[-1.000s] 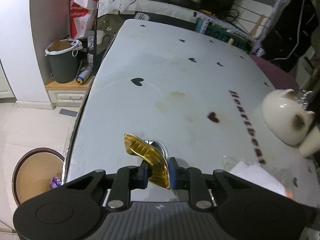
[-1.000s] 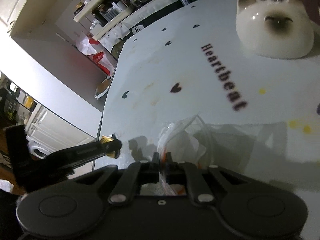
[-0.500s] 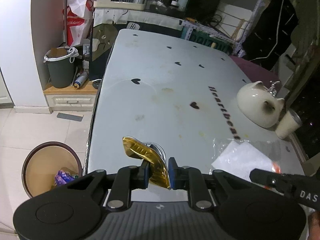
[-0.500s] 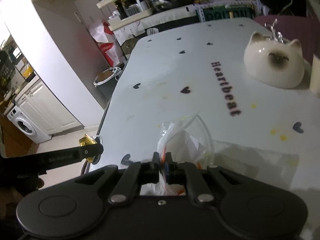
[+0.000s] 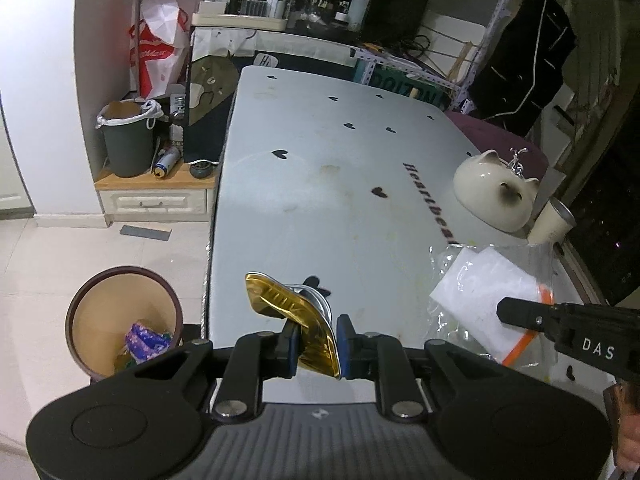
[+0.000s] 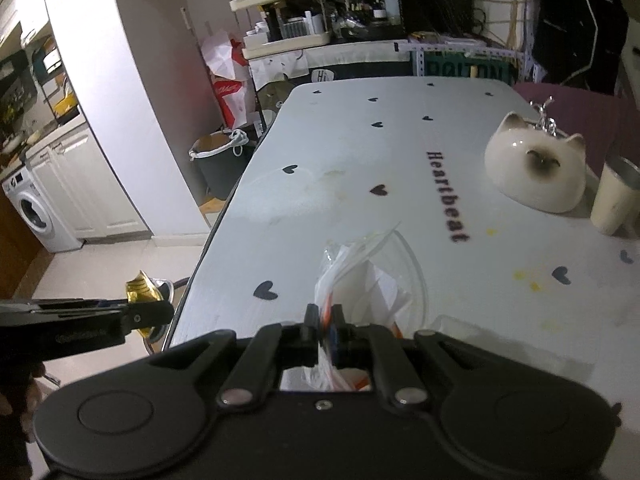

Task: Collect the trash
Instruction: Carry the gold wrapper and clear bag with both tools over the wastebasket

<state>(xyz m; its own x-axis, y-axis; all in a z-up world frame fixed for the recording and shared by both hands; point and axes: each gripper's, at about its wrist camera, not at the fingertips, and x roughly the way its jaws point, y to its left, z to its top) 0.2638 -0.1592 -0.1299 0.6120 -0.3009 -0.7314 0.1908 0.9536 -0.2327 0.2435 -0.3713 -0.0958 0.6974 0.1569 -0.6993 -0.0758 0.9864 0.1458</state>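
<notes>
My left gripper (image 5: 316, 342) is shut on a crumpled gold foil wrapper (image 5: 290, 314), held above the near edge of the white table (image 5: 320, 200). On the floor at lower left, a round brown trash bin (image 5: 120, 320) holds some wrappers. My right gripper (image 6: 325, 326) is shut on a clear plastic bag (image 6: 368, 276) with white paper and an orange strip inside, lifted off the table. In the left wrist view the same bag (image 5: 492, 296) hangs at the right, and the right gripper (image 5: 560, 336) enters from the right edge. The left gripper (image 6: 132, 316) and its gold wrapper (image 6: 140, 282) show at the right wrist view's left.
A cream cat-shaped ceramic jar (image 5: 496, 192) and a pale cup (image 5: 554, 222) stand at the table's right edge. A dark lined bin (image 5: 126, 140) sits on a low wooden step beside a red and white bag (image 5: 158, 52). Shelves and clutter lie beyond the table.
Both grippers have risen and drawn back from the table with their loads. The floor bin has come fuller into the left wrist view. The right gripper has rolled, levelling its view.
</notes>
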